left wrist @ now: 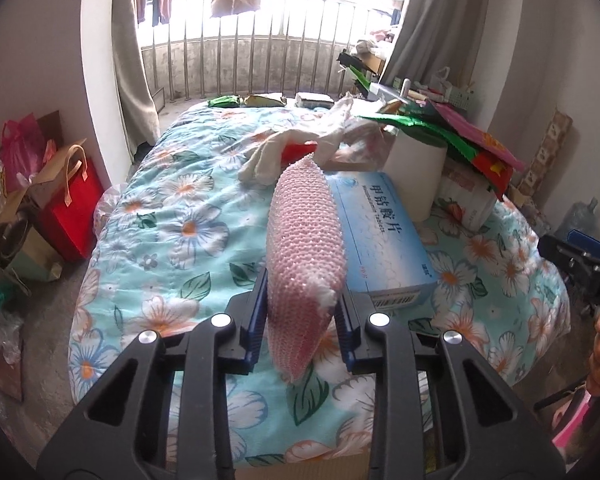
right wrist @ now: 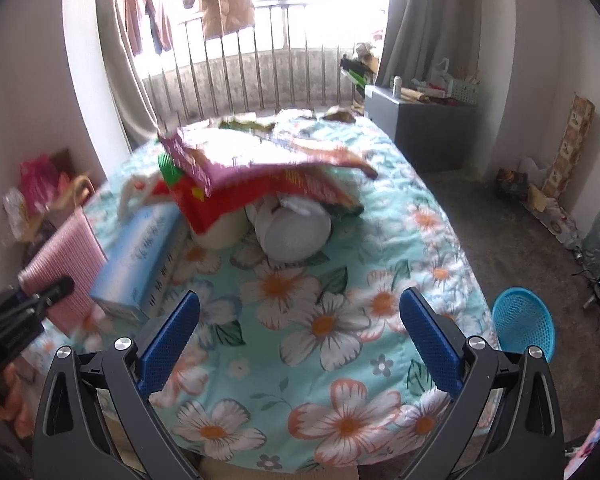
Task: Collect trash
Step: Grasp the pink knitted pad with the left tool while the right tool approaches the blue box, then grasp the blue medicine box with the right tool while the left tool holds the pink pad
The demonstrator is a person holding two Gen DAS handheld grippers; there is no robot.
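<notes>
While trash litters the bed [right wrist: 340, 320], left gripper [left wrist: 300, 320] holds pink foam net [left wrist: 304, 248].
Fingers [left wrist: 256, 320] clamp its lower end, lifting it clear of blue box [left wrist: 384, 240] for binning; right gripper [right wrist: 300, 340] gapes empty.

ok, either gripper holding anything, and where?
Left gripper pinches the pink foam net at its near end. Right gripper holds nothing.
</notes>
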